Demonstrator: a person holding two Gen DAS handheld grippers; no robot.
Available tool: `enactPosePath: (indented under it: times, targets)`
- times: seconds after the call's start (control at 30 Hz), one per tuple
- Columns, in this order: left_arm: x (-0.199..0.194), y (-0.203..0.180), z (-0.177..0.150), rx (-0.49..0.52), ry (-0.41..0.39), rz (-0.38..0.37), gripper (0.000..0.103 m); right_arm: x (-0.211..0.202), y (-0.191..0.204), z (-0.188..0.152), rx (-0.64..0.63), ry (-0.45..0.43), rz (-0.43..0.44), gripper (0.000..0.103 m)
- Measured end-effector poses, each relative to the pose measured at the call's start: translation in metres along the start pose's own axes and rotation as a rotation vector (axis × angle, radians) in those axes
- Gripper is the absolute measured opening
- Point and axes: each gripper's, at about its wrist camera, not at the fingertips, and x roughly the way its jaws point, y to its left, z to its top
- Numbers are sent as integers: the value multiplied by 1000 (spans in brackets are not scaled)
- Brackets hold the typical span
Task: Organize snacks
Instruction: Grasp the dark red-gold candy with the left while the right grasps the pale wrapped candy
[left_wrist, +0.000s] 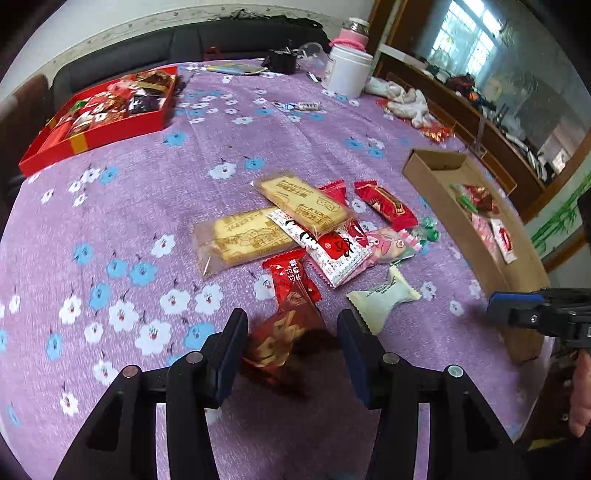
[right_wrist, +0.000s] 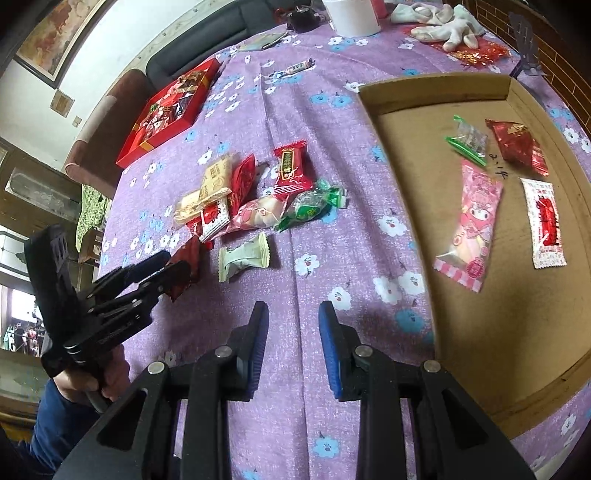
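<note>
Jaws spread: left gripper (left_wrist: 291, 328) astride red snack packet (left_wrist: 286, 332), not pinching; right gripper (right_wrist: 291, 314) empty, cardboard tray (right_wrist: 436, 88) edge at two o'clock.

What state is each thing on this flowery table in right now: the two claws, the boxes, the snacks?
left gripper: open, astride a red snack packet
right gripper: open, empty
cardboard tray: open, four snacks inside
red gift box: lid off, filled
pale green candy: wrapped, lying alone
snack pile: loose, overlapping
</note>
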Motion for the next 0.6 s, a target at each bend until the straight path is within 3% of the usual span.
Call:
enactPosePath:
  times: [0.17, 0.23, 0.3, 0.47, 0.5, 0.6]
  targets:
    - [7, -8, -8, 89, 17, 6, 52, 5, 9, 7, -31, -2, 20, 27]
    - [1, -11, -13, 104, 1, 19, 43, 10, 13, 13, -50, 5, 24, 27]
    - [-4, -12, -18, 109, -9, 47, 43, 17, 18, 19, -65, 17, 39, 27]
    - [-16, -3, -35, 67, -13, 69, 42, 46, 32, 40, -102, 59, 80, 31]
    - [-20, -2, -38, 54, -18, 74, 30, 52, 33, 44, -102, 66, 87, 31]
    - [-29, 7, -43, 9, -26, 62, 27, 68, 36, 52, -102, 78, 95, 33]
